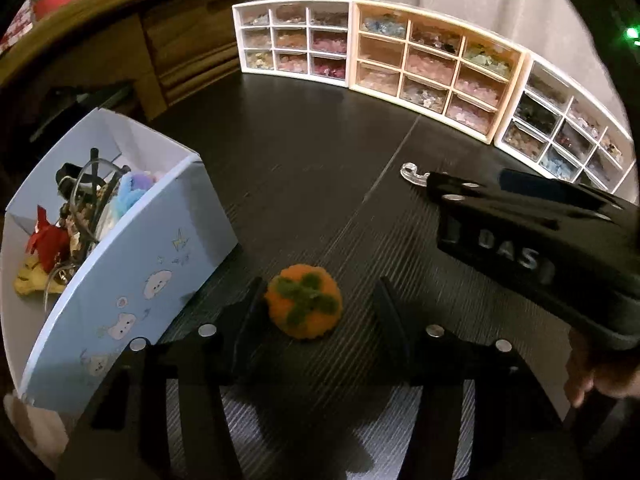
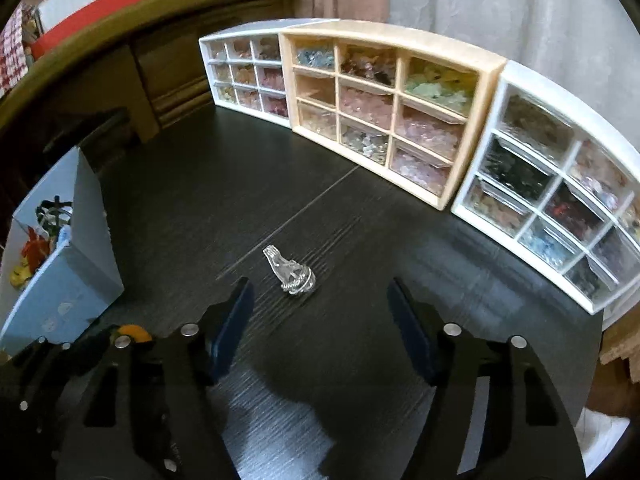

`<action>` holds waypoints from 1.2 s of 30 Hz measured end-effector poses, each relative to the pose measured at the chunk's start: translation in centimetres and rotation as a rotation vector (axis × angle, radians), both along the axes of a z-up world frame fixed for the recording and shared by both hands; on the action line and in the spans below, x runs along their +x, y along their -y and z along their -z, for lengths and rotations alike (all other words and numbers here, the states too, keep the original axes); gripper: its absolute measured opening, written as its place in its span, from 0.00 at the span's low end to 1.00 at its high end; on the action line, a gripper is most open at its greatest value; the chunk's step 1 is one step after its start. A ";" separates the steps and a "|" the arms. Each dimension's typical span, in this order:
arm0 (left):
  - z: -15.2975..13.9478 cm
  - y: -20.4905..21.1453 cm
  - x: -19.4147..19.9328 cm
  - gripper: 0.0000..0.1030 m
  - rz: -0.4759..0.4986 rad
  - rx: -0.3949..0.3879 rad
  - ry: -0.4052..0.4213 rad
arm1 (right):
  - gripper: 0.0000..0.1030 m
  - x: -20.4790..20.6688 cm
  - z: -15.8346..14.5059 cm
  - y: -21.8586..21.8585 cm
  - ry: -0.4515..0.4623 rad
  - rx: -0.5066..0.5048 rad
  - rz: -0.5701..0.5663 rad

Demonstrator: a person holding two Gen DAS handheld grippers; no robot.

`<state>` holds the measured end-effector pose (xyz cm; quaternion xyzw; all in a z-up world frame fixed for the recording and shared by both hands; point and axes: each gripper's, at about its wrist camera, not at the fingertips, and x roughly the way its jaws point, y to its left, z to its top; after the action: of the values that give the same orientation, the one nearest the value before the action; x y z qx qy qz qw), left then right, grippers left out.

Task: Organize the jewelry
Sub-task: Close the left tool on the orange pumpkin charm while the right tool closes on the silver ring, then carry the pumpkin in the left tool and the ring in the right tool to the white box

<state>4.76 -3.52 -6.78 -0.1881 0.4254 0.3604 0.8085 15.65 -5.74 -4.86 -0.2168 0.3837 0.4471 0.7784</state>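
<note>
An orange fuzzy pom-pom with a green cross (image 1: 304, 306) lies on the dark table between the open fingers of my left gripper (image 1: 320, 300), nearer the left finger. A light blue box (image 1: 132, 280) full of mixed hair accessories and jewelry stands to its left. A clear glass hand-shaped ring holder with silver rings (image 2: 290, 272) lies on the table just ahead of my open, empty right gripper (image 2: 320, 304). Its tip shows in the left wrist view (image 1: 412, 172), behind the right gripper's body (image 1: 532, 232).
Three small drawer organizers filled with beads line the back: white (image 2: 244, 76), beige (image 2: 380, 120), white (image 2: 560, 208). A wooden cabinet (image 1: 180, 52) stands back left. The blue box also shows at the left of the right wrist view (image 2: 64, 280).
</note>
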 end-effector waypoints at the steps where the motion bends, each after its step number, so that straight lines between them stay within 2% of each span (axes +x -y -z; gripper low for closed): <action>1: 0.0 -0.1 0.0 0.51 0.003 -0.001 0.000 | 0.58 0.0 0.2 -0.3 0.005 -0.013 -0.013; 3: 0.0 -0.3 0.0 0.47 0.008 -0.003 0.004 | 0.46 -0.1 0.6 -1.0 0.015 -0.045 -0.036; 5: 0.0 -0.4 -0.2 0.44 0.015 -0.005 0.005 | 0.40 -0.3 0.9 -1.4 0.034 -0.063 -0.040; 10: -0.1 -0.8 -0.3 0.41 0.023 -0.022 0.008 | 0.35 -0.4 1.1 -2.0 0.033 -0.054 -0.031; 12: -0.2 -0.9 -0.3 0.38 0.027 -0.025 0.011 | 0.26 -0.6 1.1 -2.1 0.031 -0.050 -0.039; 14: -0.2 -1.0 -0.4 0.34 0.037 -0.028 0.017 | 0.22 -0.8 1.2 -2.3 0.030 -0.046 -0.045; 22: -0.2 -0.7 -0.4 0.31 0.081 -0.045 0.034 | 0.20 -1.6 1.1 -2.0 0.025 -0.037 -0.029; 26: -0.5 -0.8 -0.7 0.31 0.107 -0.064 0.042 | 0.20 -2.1 0.2 -1.7 0.035 -0.011 0.015; 29: -1.3 -0.8 -1.1 0.31 0.120 -0.052 0.062 | 0.20 -2.4 -0.8 -1.0 0.049 0.006 0.089; 31: -2.1 -0.8 -1.4 0.31 0.126 -0.045 0.079 | 0.20 -2.8 -1.6 0.0 0.032 0.063 0.152; 34: -4.0 -1.0 -2.2 0.31 0.153 -0.043 0.123 | 0.20 -3.5 -2.3 0.9 0.013 0.080 0.249; 36: -5.5 -0.9 -2.4 0.31 0.215 -0.031 0.122 | 0.20 -4.2 -3.2 1.7 -0.017 0.129 0.303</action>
<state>2.35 -2.61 -1.29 -0.1754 0.3986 0.2531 0.8639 11.46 -7.45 -1.64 -0.1023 0.3891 0.3499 0.8460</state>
